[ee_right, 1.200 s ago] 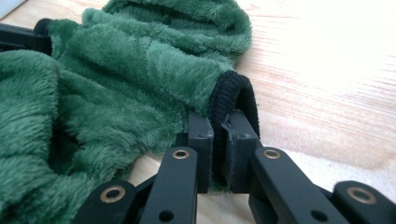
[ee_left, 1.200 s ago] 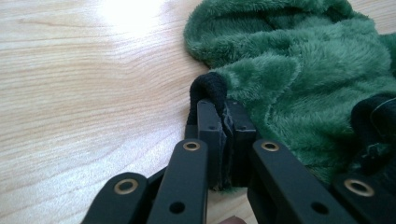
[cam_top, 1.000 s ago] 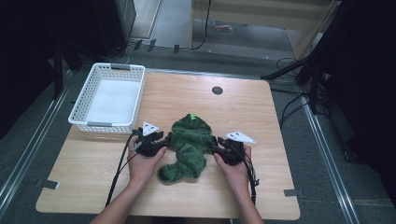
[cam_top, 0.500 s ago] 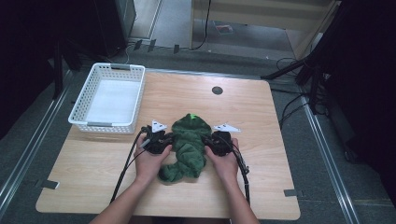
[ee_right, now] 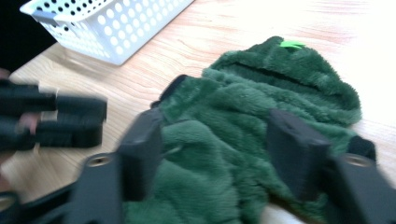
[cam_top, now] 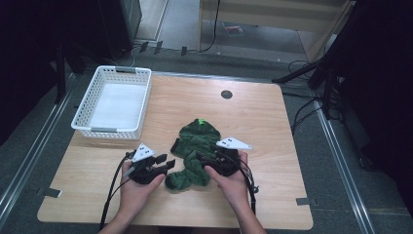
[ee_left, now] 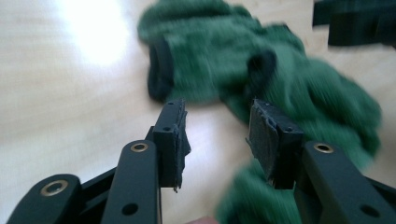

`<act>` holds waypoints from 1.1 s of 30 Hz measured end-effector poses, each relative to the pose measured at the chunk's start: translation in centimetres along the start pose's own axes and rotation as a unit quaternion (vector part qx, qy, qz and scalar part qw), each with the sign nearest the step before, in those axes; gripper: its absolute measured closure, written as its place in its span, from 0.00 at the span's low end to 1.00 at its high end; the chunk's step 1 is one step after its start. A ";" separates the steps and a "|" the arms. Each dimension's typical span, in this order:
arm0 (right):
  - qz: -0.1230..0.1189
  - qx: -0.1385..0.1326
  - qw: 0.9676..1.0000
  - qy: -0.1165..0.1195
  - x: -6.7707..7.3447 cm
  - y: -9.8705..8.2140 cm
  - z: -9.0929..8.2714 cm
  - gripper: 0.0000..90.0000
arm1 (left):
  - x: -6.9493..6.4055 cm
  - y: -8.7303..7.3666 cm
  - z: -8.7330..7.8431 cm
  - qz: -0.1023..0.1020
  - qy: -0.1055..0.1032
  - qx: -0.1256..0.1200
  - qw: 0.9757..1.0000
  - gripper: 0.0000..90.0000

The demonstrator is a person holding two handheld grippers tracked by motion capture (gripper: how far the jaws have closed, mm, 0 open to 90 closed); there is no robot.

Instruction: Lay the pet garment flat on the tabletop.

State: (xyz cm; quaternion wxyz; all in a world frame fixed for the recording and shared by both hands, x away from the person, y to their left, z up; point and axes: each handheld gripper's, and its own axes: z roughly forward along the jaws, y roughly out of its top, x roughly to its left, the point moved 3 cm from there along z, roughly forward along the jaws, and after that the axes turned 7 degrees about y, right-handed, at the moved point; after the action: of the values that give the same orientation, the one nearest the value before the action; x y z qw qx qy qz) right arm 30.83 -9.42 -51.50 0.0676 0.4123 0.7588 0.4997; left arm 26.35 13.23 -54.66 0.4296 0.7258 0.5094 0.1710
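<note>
Green fleece garment [cam_top: 194, 151] lies crumpled just below table centre, its bright tag at the 12 o'clock end.

Change since half a second ago: both grippers were pressed against the garment's flanks; the left gripper [cam_top: 165, 164] has now drawn back toward 8 o'clock and sits clear of the cloth. Its own view shows the jaws spread with bare tabletop between them, the fabric just beyond the tips. The right gripper [cam_top: 200, 158] has stayed at the garment's 4 o'clock side; its jaws stand apart, straddling the pile [ee_right: 243, 140], and nothing is pinched.

Judgement: the cloth looks freshly let go on the left, so a re-grip or a fold step seems pending. The garment is bunched, not flat, so a clean edge will be hard to find.

Surroundings, left to right: white perforated basket [cam_top: 113, 103] at 10 o'clock on the wooden table [cam_top: 272, 126], empty and well apart from the garment; a dark round grommet [cam_top: 226, 94] at 12 o'clock. Cables trail from both grippers toward the person; nothing lies between garment and basket.
</note>
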 end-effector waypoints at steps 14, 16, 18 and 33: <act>-0.063 0.035 0.997 -0.025 2.5 -2.2 0.6 0.90 | -1.2 -3.3 -0.2 0.038 0.003 0.014 0.999 0.69; -0.050 0.017 0.999 -0.015 2.2 -2.0 -0.5 0.93 | -1.4 -3.4 -0.2 0.043 0.005 0.014 0.999 0.70; -0.041 0.003 0.999 -0.012 1.9 -2.2 -1.6 0.93 | -1.4 -3.4 -0.2 0.044 0.005 0.015 0.999 0.70; 0.024 -0.041 0.996 -0.073 -2.5 -6.4 -11.4 0.69 | -0.9 -3.1 -0.8 0.035 0.008 0.002 0.999 0.71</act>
State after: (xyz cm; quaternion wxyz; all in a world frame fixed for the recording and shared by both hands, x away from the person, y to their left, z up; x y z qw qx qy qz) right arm 23.08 -20.20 -51.86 0.1281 0.4625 0.7206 0.5003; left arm 23.58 13.10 -56.53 0.4180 0.7426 0.4874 0.1902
